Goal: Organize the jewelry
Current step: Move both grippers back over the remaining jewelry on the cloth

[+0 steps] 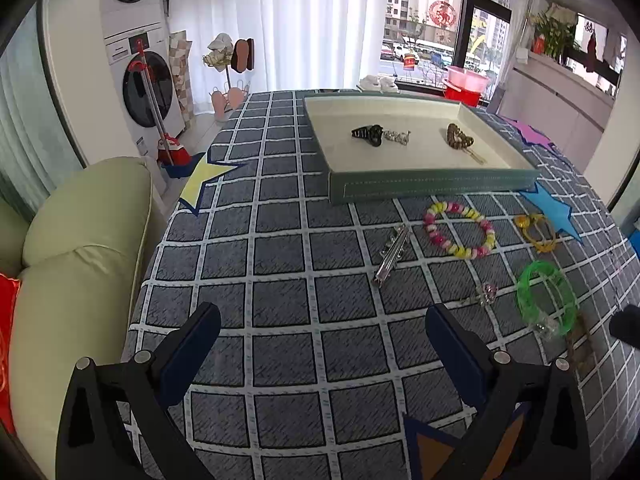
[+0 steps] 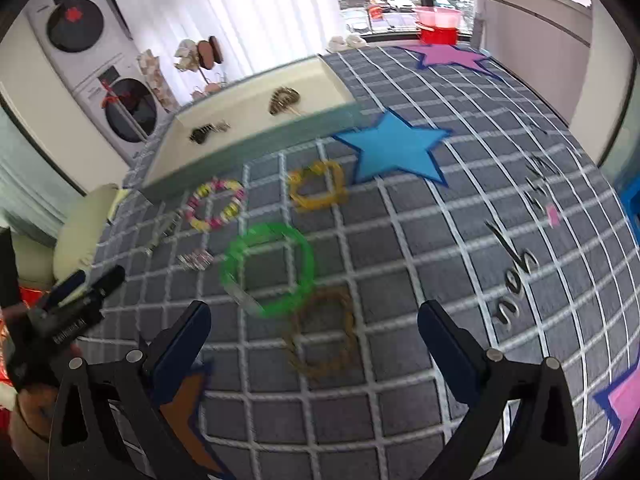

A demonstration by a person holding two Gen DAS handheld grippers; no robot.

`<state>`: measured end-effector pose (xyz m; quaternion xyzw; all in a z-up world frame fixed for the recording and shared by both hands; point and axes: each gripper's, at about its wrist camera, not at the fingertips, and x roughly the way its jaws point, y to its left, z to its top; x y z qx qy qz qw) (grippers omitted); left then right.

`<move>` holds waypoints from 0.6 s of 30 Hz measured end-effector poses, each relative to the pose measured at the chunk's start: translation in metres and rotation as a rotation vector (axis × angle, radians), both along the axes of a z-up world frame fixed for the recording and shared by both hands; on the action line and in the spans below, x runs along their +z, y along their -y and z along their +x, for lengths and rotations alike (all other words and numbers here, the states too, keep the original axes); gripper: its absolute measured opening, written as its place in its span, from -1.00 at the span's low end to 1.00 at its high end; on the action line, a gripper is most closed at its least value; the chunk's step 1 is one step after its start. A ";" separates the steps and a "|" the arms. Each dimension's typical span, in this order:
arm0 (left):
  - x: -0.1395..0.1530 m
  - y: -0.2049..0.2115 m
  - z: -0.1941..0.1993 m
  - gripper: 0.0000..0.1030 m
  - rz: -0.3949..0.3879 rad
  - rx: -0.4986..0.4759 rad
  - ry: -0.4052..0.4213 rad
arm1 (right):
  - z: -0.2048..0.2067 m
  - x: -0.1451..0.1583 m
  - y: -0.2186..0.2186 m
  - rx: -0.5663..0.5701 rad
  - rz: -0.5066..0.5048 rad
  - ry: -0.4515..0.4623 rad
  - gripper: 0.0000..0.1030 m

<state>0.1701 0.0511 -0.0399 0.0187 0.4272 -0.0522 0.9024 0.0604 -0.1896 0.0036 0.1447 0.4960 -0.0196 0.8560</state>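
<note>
Nearest the lens, the left tongs (image 1: pixel 322 336) hang wide open and empty above the checked counter (image 1: pixel 280 304), and the right tongs (image 2: pixel 314 334) gape equally wide, holding nothing, over a brown braided bracelet (image 2: pixel 324 332) lying just below the green bangle (image 2: pixel 268 268). Ahead of the left tongs a silver hair clip (image 1: pixel 392 254) lies with its long axis running from near-left to far-right, toward the tray. Beside it sit a pink-and-yellow beaded bracelet (image 1: pixel 460 234) and a yellow bracelet (image 1: pixel 536 232); the green-walled tray (image 1: pixel 432 190) already holds a black claw clip (image 1: pixel 368 134).
</note>
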 end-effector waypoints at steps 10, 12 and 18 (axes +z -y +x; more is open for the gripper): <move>-0.009 0.010 0.007 1.00 0.014 -0.032 -0.029 | -0.011 -0.017 -0.010 0.012 -0.049 -0.034 0.99; -0.011 0.009 0.008 1.00 0.003 -0.033 -0.037 | -0.009 -0.019 -0.013 0.019 -0.065 -0.037 1.00; -0.013 0.006 0.015 1.00 -0.020 -0.038 -0.044 | -0.001 -0.026 -0.021 0.036 -0.101 -0.051 0.99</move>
